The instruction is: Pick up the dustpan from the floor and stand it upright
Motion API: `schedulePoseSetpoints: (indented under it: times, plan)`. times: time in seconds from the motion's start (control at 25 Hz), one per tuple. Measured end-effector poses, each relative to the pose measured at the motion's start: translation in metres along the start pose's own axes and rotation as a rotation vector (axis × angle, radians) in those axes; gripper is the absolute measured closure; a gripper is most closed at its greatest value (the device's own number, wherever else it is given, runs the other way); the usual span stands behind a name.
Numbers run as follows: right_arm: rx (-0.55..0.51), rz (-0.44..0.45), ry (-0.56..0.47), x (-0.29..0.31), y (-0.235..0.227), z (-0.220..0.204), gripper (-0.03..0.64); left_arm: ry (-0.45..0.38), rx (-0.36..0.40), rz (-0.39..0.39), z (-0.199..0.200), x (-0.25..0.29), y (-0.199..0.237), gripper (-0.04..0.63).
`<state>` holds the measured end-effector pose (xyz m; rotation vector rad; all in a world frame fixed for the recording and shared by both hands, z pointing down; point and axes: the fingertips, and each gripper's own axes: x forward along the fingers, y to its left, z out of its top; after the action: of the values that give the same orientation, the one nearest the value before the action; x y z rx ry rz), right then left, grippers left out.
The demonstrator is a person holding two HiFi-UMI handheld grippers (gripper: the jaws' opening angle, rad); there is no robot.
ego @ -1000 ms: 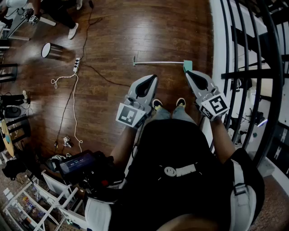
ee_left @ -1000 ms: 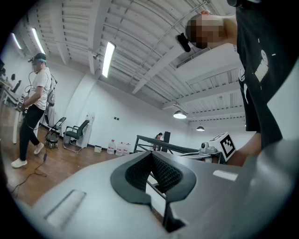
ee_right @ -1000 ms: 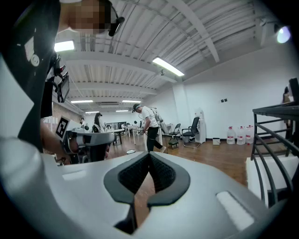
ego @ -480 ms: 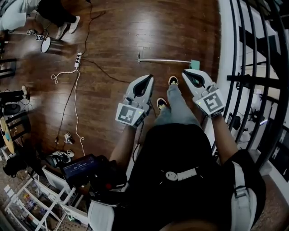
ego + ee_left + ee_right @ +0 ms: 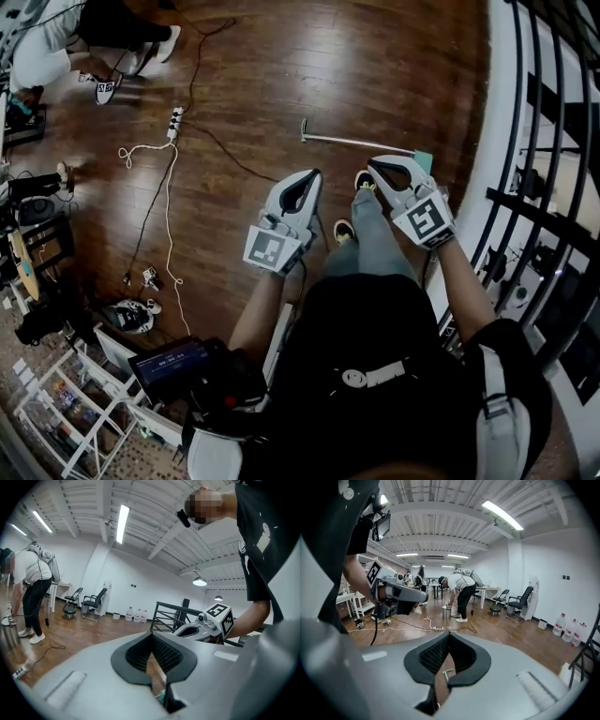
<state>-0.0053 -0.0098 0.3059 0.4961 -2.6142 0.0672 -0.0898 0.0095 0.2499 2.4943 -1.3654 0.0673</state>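
Note:
The dustpan lies flat on the wooden floor, its long thin pale handle [image 5: 356, 142] running left from a teal pan [image 5: 424, 159] near the white ledge. My right gripper [image 5: 372, 163] is shut and empty, hovering just on the near side of the handle by the pan. My left gripper [image 5: 316, 173] is shut and empty too, left of my feet and short of the handle's free end. In the right gripper view, the shut gripper [image 5: 449, 635] frames the handle's end [image 5: 446, 672]. The left gripper view shows its shut gripper [image 5: 151, 637] and a sliver of teal [image 5: 161, 696] below.
A black railing [image 5: 548, 141] and white ledge [image 5: 487, 187] border the right. A power strip [image 5: 175, 118] with dark and white cables [image 5: 169, 216] lies to the left. Another person [image 5: 56, 47] bends at the far left. White shelves [image 5: 84, 403] and shoes [image 5: 131, 315] are near left.
Both grippers have moved forward and down toward the dustpan, the right one now close beside the pan. I have stepped forward, and the metal bin has slid out of view.

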Motion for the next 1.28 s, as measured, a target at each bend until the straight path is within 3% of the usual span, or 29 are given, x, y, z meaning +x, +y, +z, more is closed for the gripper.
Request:
schedulePoseSetpoints:
  times: [0.16,0.32,0.56,0.68,0.72,0.76,0.8,0.92,0.96,1.04,1.12,1.28]
  plan:
    - [0.013,0.061,0.030,0.033,-0.024,-0.014,0.614,0.047,-0.023,0.050,-0.013,0.020,0.030,0.583]
    - [0.040,0.120,0.110,0.081,-0.029,-0.055,0.614,0.084,-0.060,0.100,-0.053,0.032,0.066,0.583]
    - [0.133,0.146,0.254,0.181,-0.022,-0.169,0.614,0.191,-0.181,0.118,-0.201,0.068,0.131,0.583]
    - [0.217,0.169,0.308,0.230,-0.009,-0.239,0.612,0.219,-0.236,0.070,-0.286,0.080,0.153,0.583]
    - [0.241,0.199,0.327,0.247,-0.003,-0.265,0.583,0.217,-0.259,0.035,-0.315,0.086,0.160,0.581]
    - [0.255,0.235,0.348,0.265,0.004,-0.292,0.498,0.211,-0.282,-0.001,-0.341,0.092,0.167,0.581]
    - [0.259,0.269,0.373,0.282,0.010,-0.319,0.474,0.207,-0.305,-0.028,-0.367,0.098,0.174,0.581]
    - [0.222,0.306,0.451,0.326,0.018,-0.398,0.463,0.227,-0.345,-0.050,-0.436,0.110,0.194,0.456]
    - [0.198,0.307,0.473,0.341,0.017,-0.421,0.463,0.246,-0.337,-0.040,-0.457,0.112,0.202,0.442]
    - [0.138,0.315,0.512,0.371,0.015,-0.464,0.465,0.297,-0.306,-0.010,-0.497,0.115,0.217,0.455]
    - [0.066,0.341,0.563,0.402,0.017,-0.505,0.463,0.341,-0.288,0.019,-0.531,0.115,0.232,0.511]
    - [-0.044,0.385,0.665,0.453,0.026,-0.576,0.449,0.362,-0.298,0.070,-0.573,0.109,0.251,0.518]
